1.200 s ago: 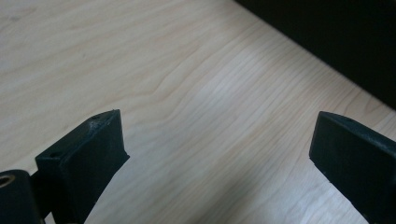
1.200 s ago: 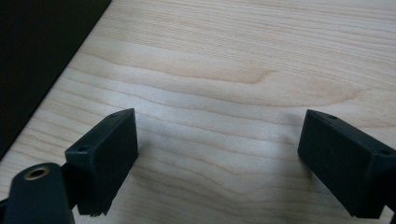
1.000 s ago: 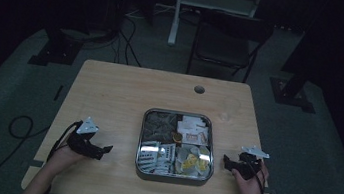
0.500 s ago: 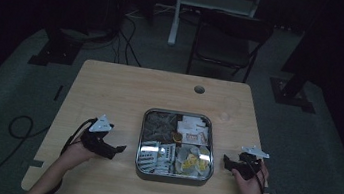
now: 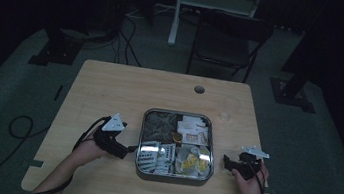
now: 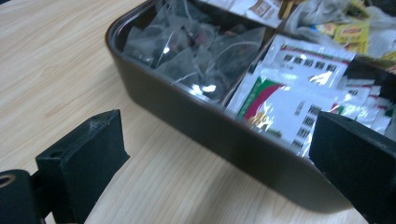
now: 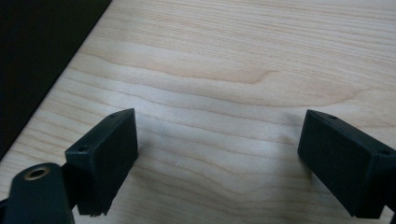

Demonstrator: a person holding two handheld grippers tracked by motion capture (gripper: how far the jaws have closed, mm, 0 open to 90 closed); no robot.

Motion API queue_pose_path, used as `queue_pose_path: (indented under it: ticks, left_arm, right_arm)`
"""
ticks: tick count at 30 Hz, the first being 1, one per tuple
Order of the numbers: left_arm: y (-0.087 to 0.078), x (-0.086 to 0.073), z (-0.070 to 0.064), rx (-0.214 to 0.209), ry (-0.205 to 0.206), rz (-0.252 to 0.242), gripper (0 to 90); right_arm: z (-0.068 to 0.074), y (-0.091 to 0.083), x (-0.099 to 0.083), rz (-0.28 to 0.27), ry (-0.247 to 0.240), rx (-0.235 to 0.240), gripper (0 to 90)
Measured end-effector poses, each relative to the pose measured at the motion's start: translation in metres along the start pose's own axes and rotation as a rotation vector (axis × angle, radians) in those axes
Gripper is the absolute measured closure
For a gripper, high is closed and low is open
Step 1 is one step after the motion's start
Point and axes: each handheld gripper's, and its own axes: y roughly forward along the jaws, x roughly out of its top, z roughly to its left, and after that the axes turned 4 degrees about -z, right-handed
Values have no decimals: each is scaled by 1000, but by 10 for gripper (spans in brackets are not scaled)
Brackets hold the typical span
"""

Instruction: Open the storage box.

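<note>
The work looks only at its start: the left gripper [image 6: 219, 163] (jaws wide apart, holding nothing) faces the tin [image 5: 173, 173] mid-table with packets [image 6: 299, 93] untouched, and the right gripper [image 7: 219, 158] rests wide open, empty.

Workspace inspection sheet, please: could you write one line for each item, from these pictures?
Surface: light wooden table with a round hole near the far edge.
Job's things: square tin with four compartments; pyramid tea bags in one, white sachets beside them, yellow-tagged tea bags in another.
Clutter: nothing seen.
Grippers: left gripper open, at the tin's left wall; right gripper open, over bare wood right of the tin.
Cables: black cable hangs off the table's left side onto the floor.
Surroundings: dark room, folding chair behind the table.
</note>
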Motion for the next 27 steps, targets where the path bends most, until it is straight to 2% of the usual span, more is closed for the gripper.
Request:
queue_pose_path:
  ticks: [17, 27]
  left_arm:
    - [24, 21, -14, -61, 31, -13, 52]
    - [40, 32, -29, -103, 63, 4, 52]
  right_arm:
    - [0, 0, 0, 0, 0, 0, 116]
    - [0, 0, 0, 0, 0, 0, 117]
